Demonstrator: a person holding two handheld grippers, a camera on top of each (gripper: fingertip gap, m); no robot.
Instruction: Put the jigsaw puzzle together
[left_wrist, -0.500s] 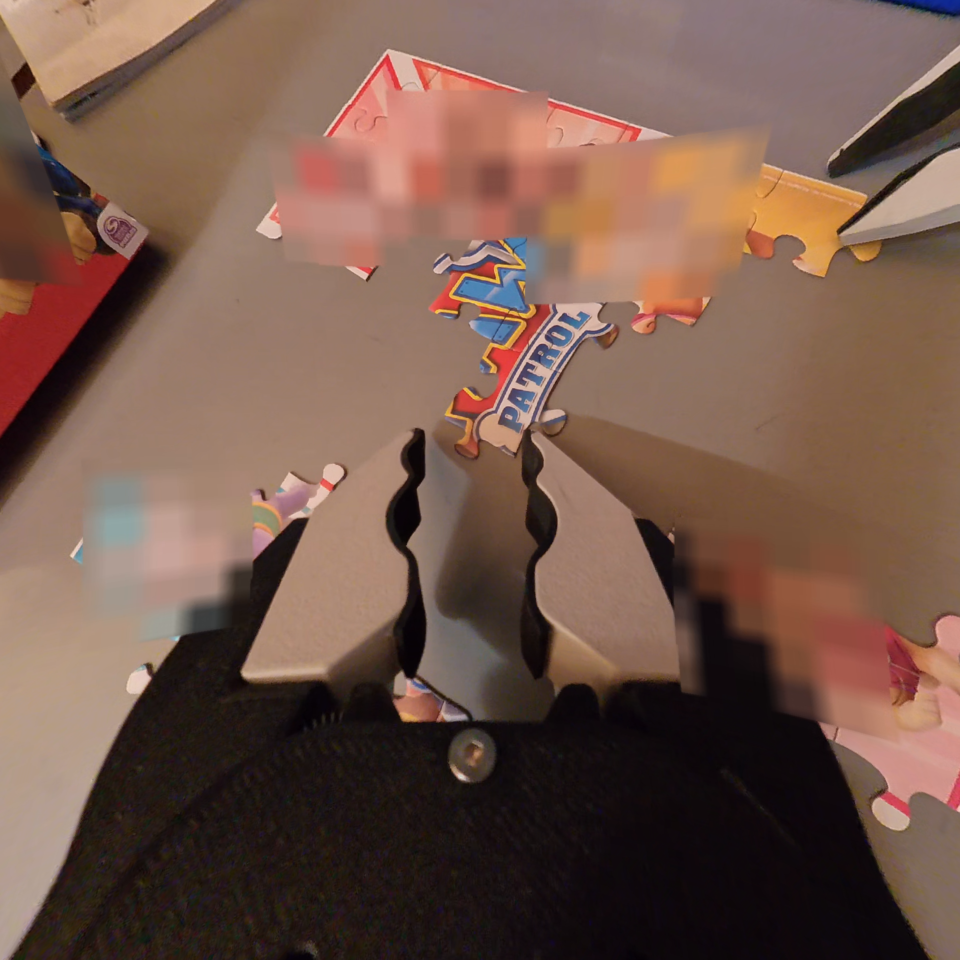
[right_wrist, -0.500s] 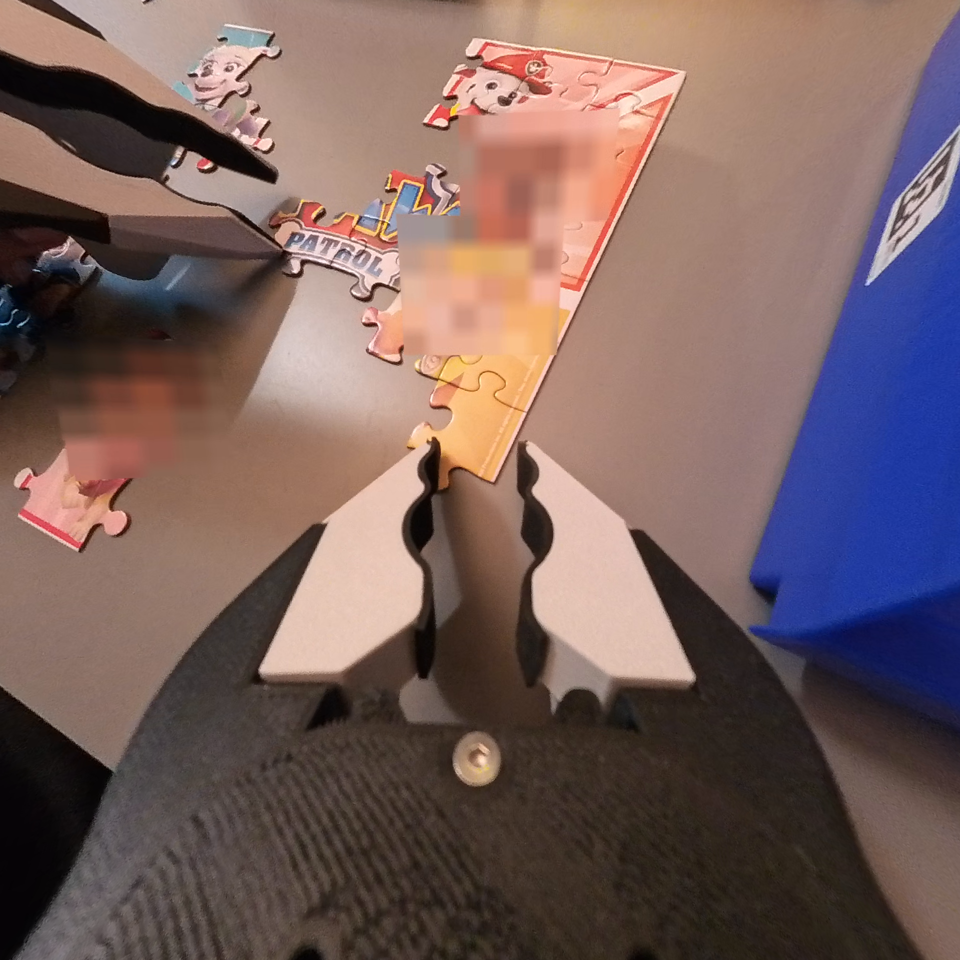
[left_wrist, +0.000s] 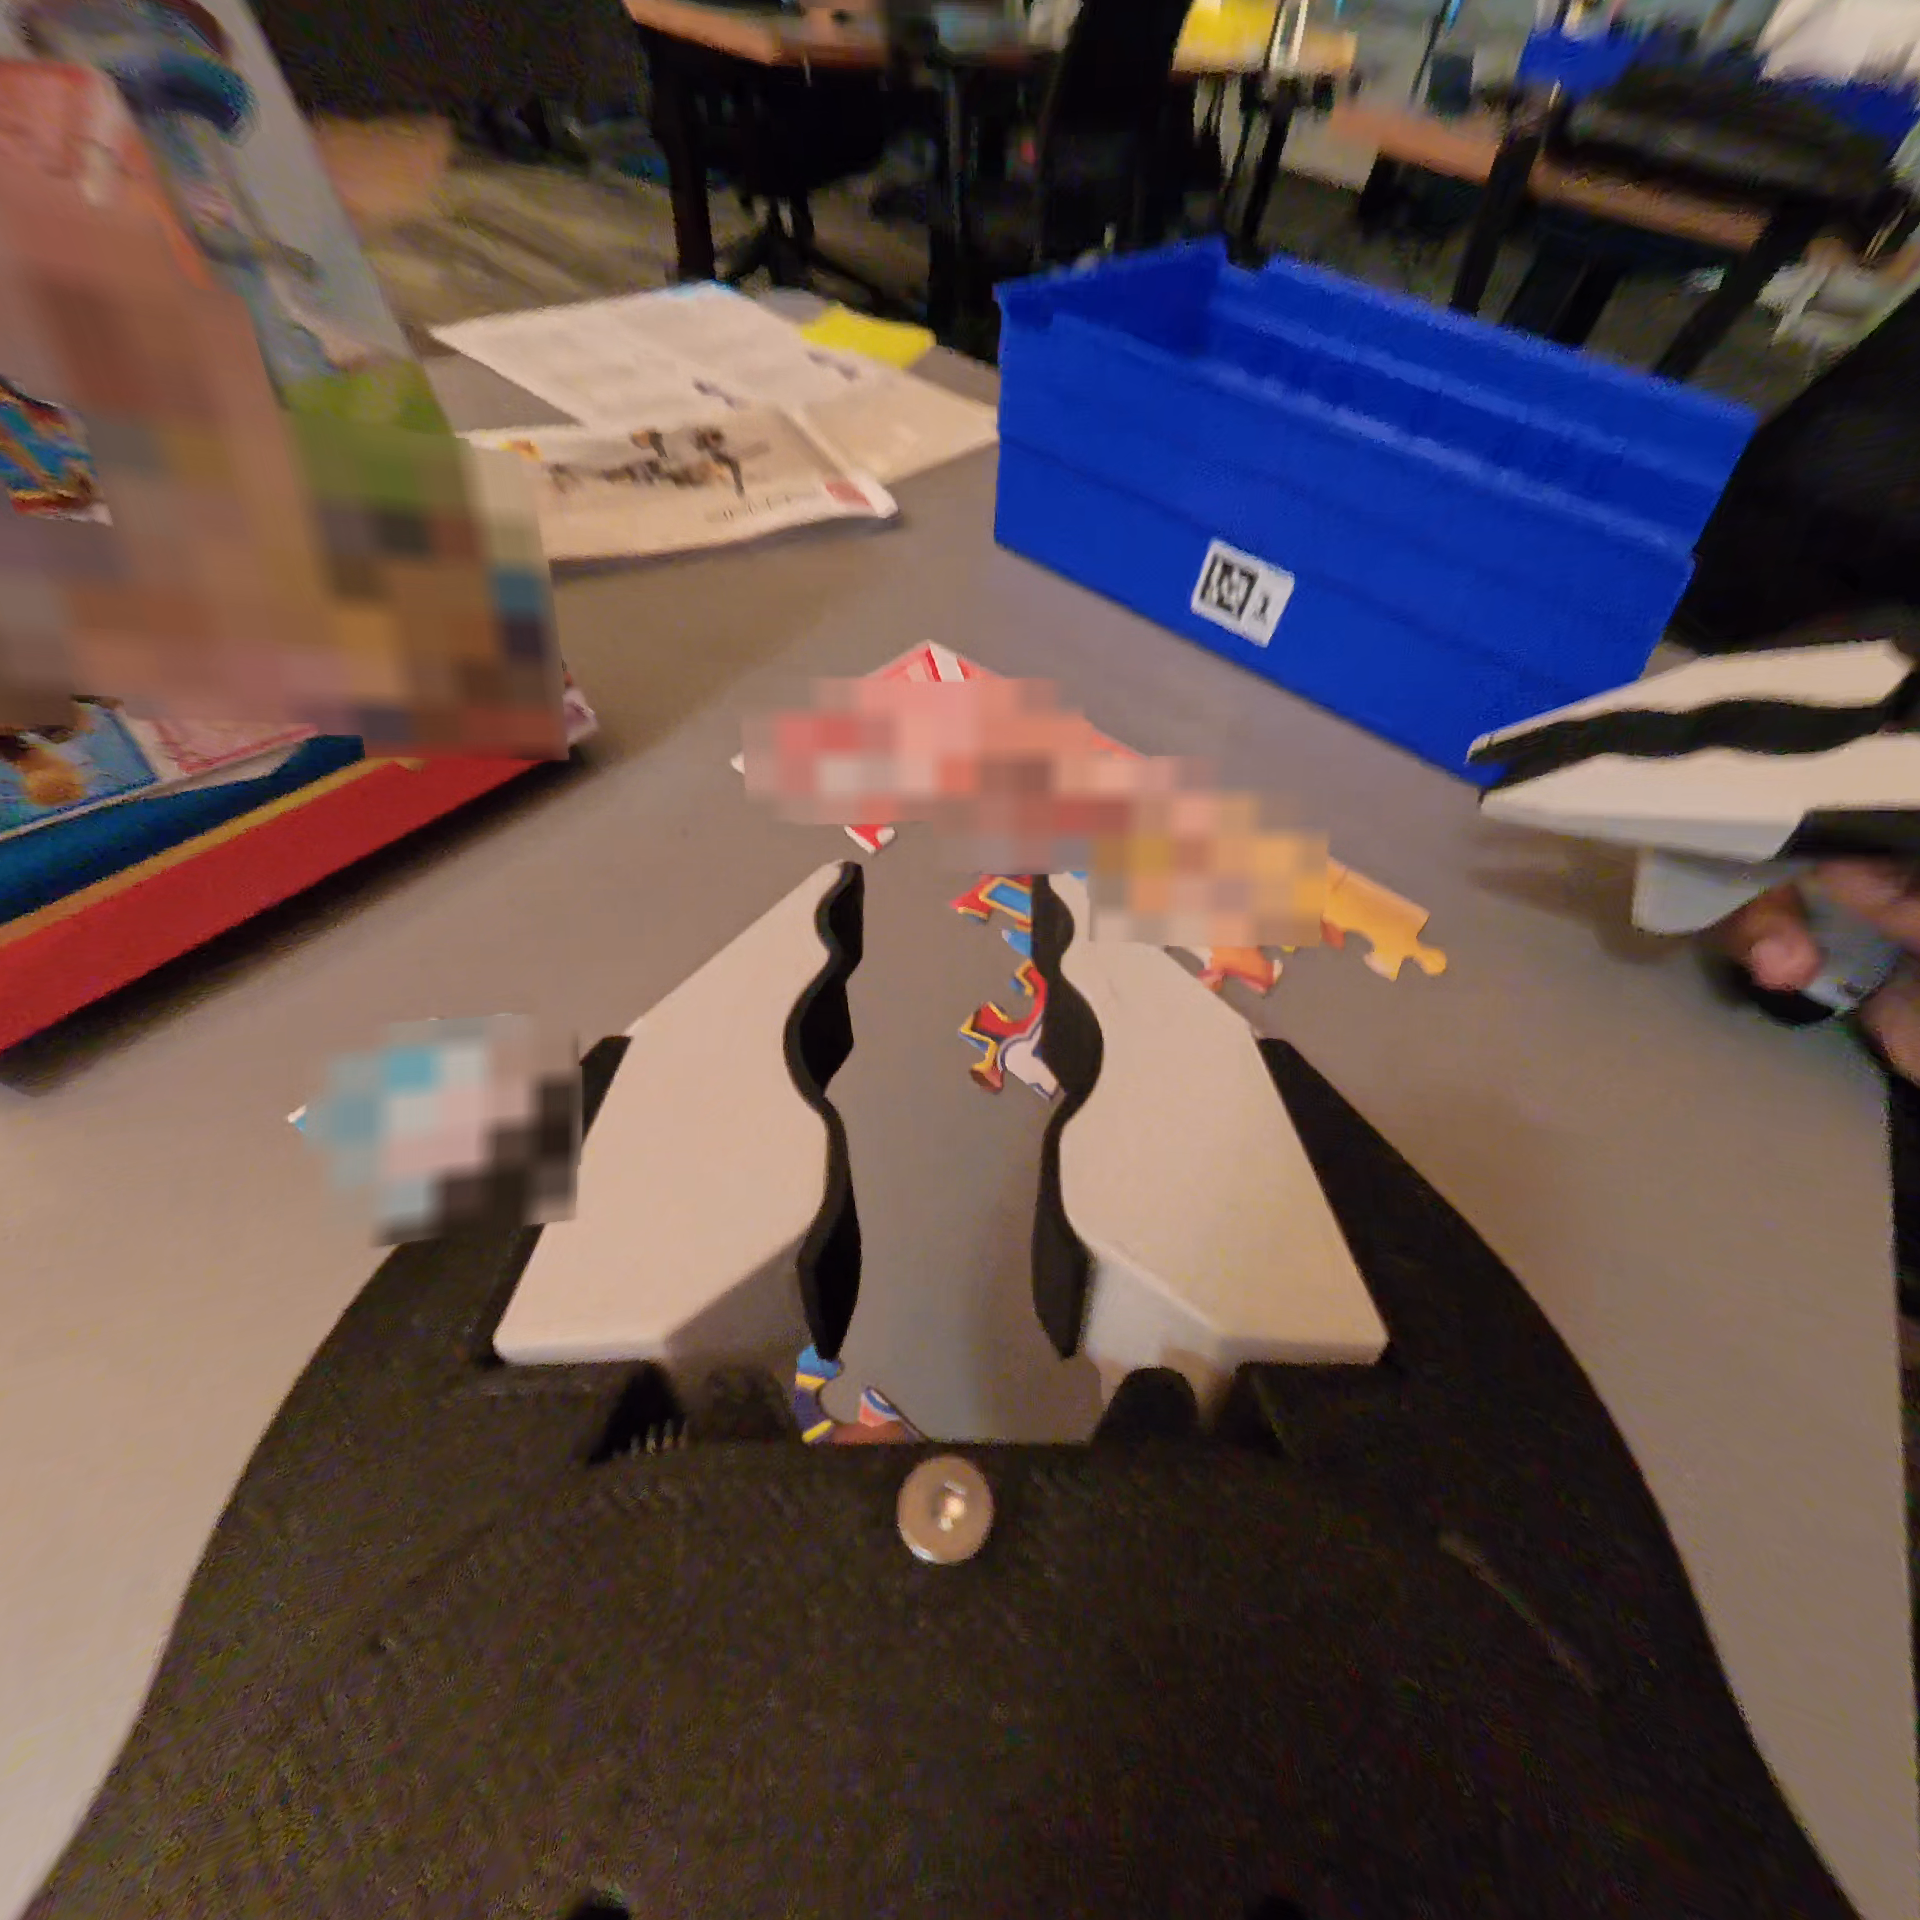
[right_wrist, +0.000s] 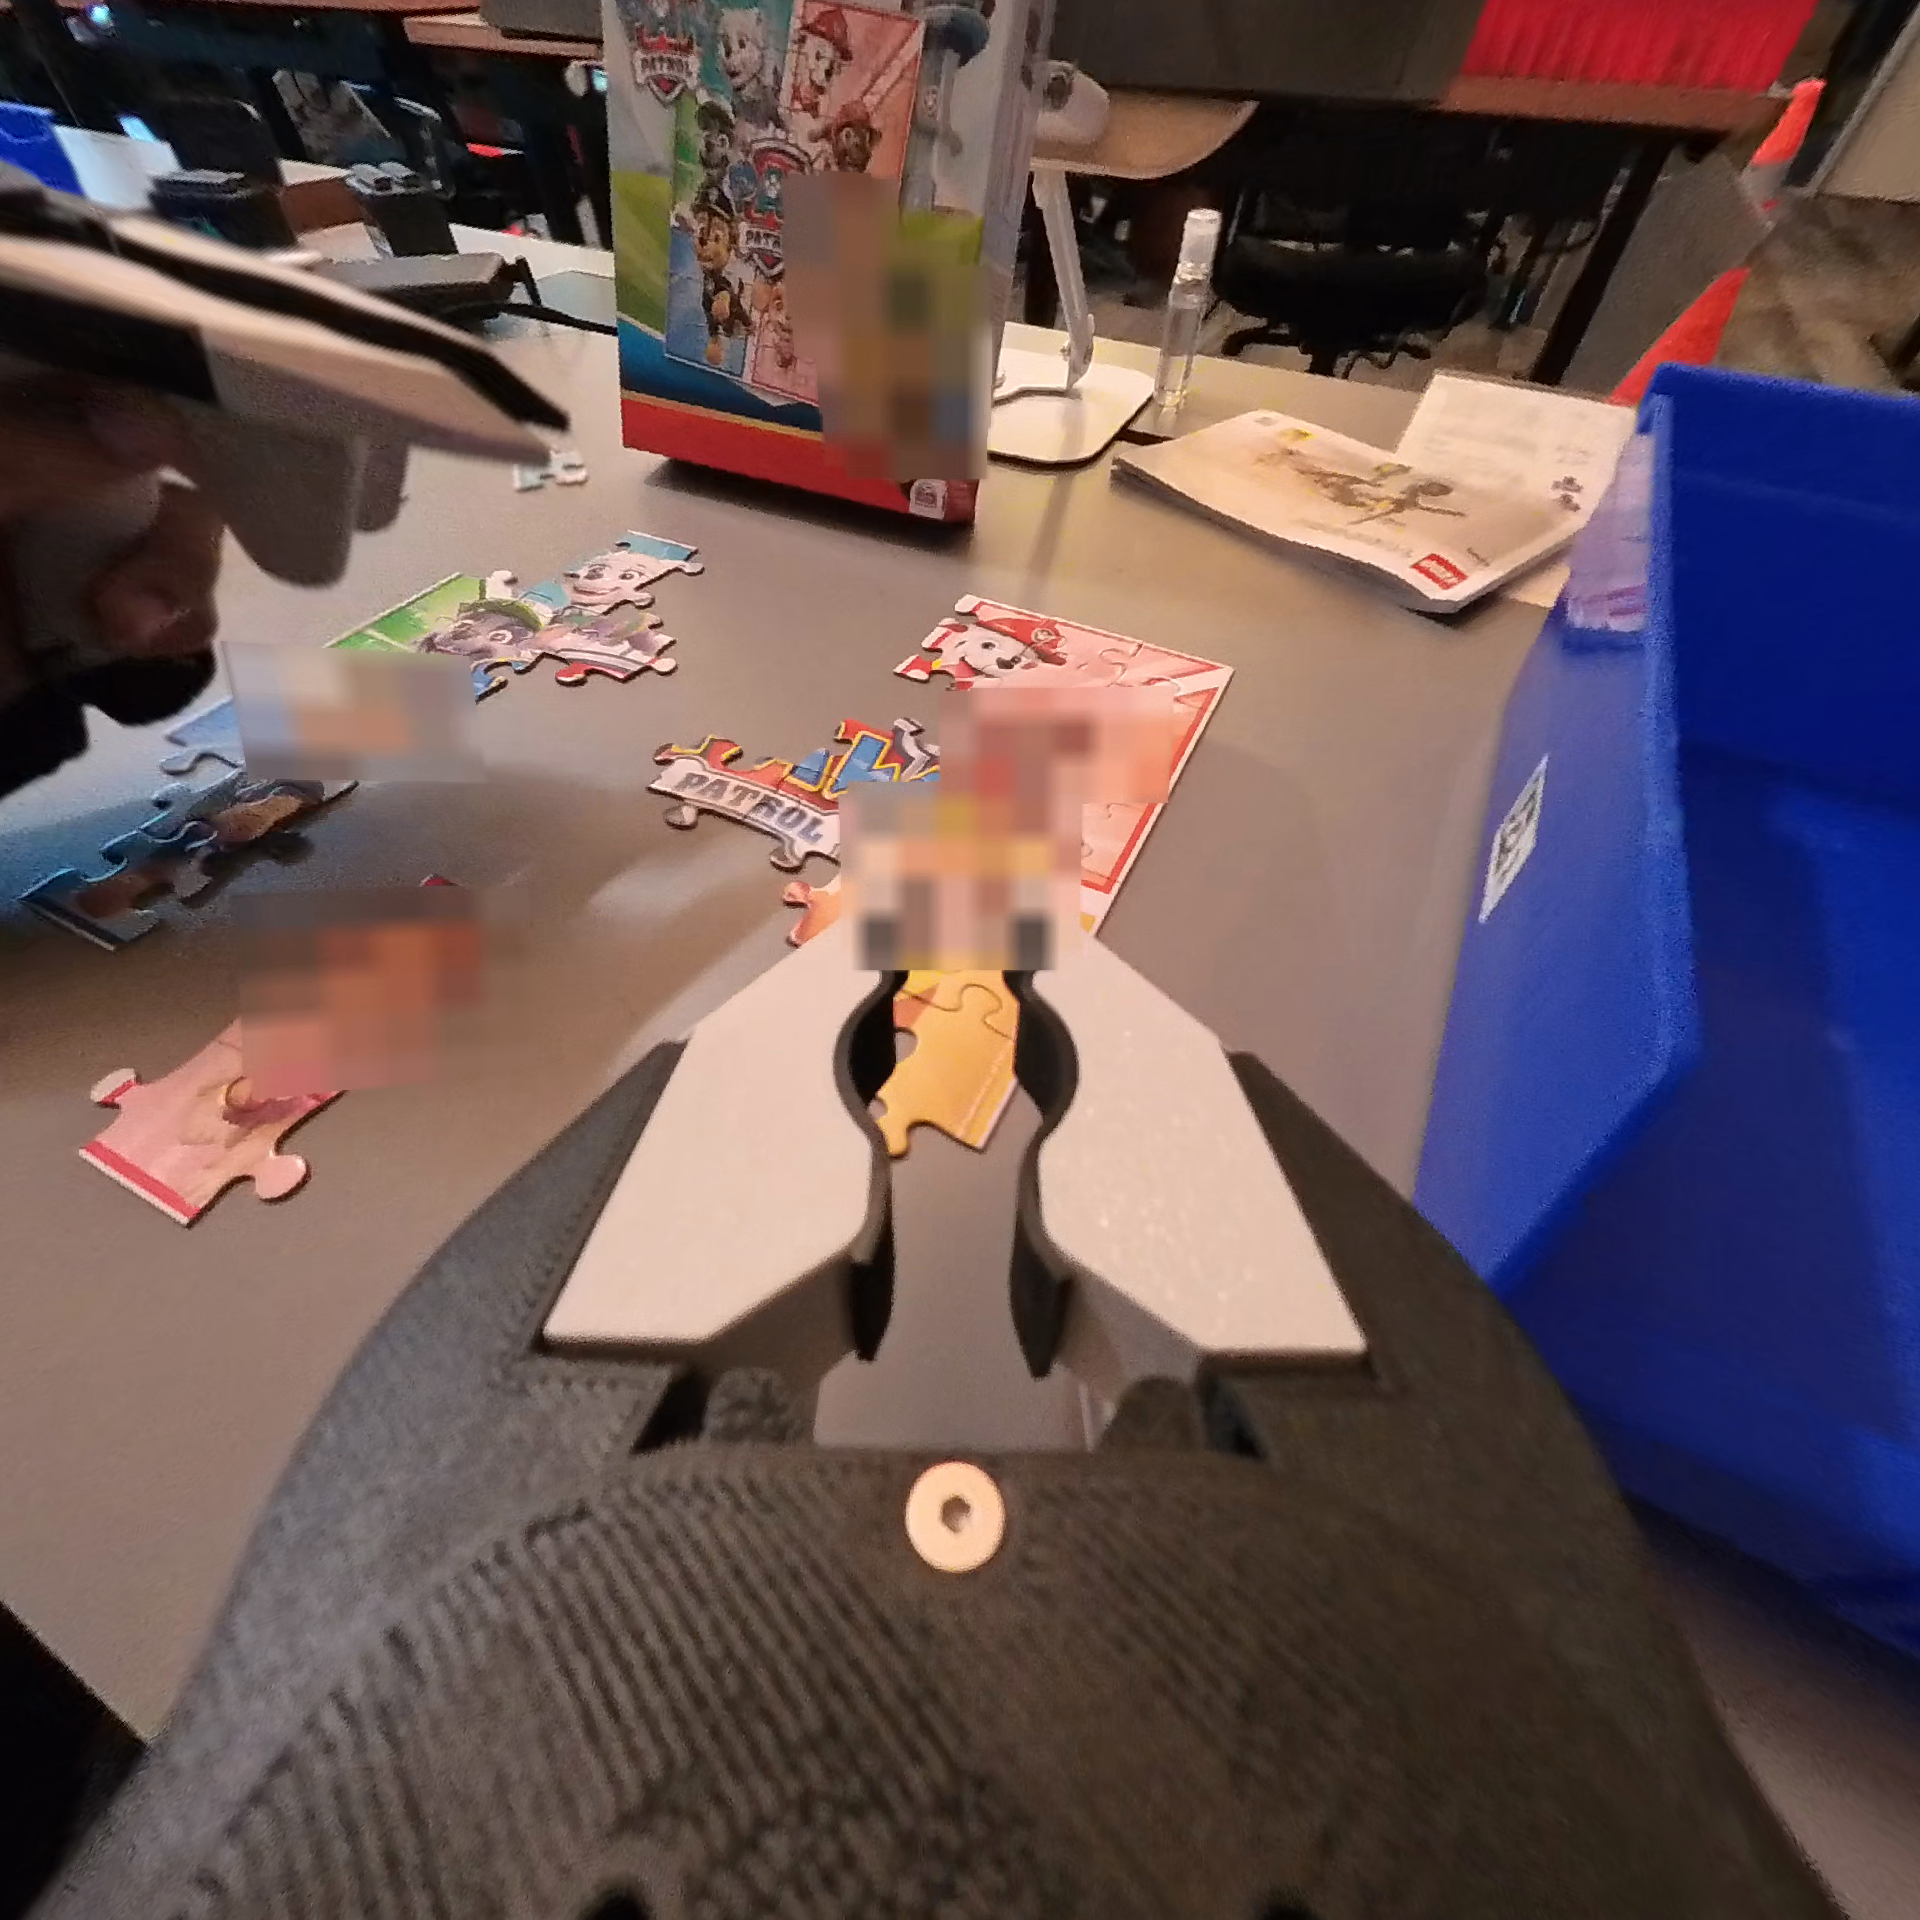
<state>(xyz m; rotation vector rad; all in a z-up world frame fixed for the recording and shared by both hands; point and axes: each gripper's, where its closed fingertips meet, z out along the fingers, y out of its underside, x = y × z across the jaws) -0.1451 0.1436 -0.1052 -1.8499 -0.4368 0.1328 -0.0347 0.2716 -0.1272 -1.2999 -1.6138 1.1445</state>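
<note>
Left gripper (left_wrist: 945, 878): jaws moderately open and empty, raised over the table (right_wrist: 520, 1247). The joined puzzle section (right_wrist: 1143, 717) lies ahead and slightly right, with its emblem pieces (left_wrist: 1003, 1039) showing through the gap. Right gripper (right_wrist: 956, 977) (tips masked in its own view): jaws narrowly parted, nothing visibly held. It hangs over the section's yellow pieces (right_wrist: 951, 1070) and is the nearer one; the section's long axis runs away from it, beside the blue bin (right_wrist: 1714, 935) toward the table's right edge

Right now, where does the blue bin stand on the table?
In the right wrist view the blue bin stands at the right edge of the grey table, right of the assembled puzzle section, with the booklet beyond it.
</note>
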